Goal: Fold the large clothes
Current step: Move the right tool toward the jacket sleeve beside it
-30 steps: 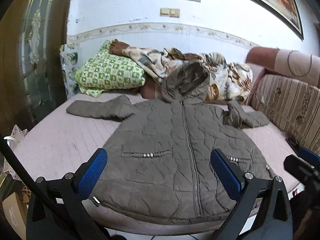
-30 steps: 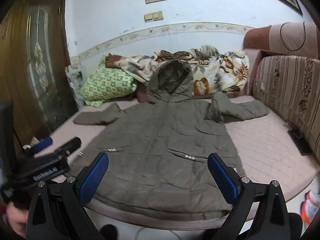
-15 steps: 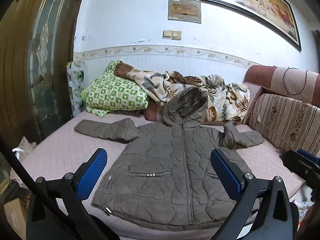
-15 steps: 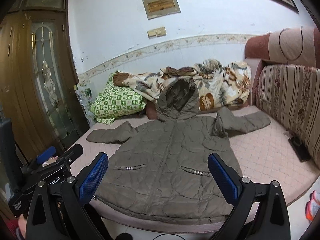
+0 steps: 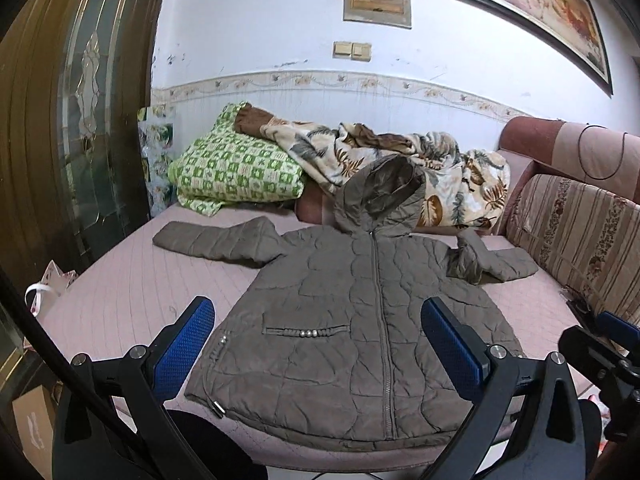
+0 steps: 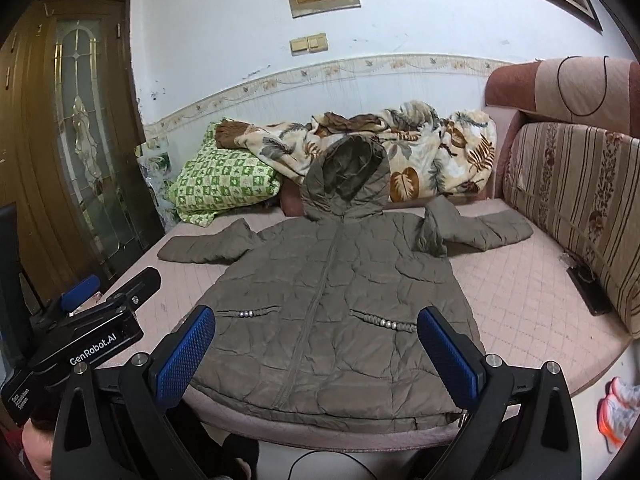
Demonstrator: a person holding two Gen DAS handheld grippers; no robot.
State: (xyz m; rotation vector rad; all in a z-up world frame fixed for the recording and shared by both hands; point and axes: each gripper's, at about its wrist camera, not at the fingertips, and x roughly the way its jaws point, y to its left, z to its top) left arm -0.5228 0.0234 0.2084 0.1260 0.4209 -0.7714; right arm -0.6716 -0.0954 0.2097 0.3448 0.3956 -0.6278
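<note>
the pink bed [image 5: 120,296] carries the olive quilted jacket [image 5: 344,320] face up, zipped, hood toward twelve o'clock, sleeves out at ten and two. a leaf-print blanket [image 5: 440,168] and green pillow [image 5: 240,168] lie behind it. left gripper [image 5: 318,344] and right gripper [image 6: 316,354] hover at six o'clock, fingers spread wide, holding nothing.

The one clear wording is "GenRobot.AI", in white on the black body of the left gripper [image 6: 86,316], seen from the right wrist camera. Smaller white print lower on that body is too blurred to read.
</note>
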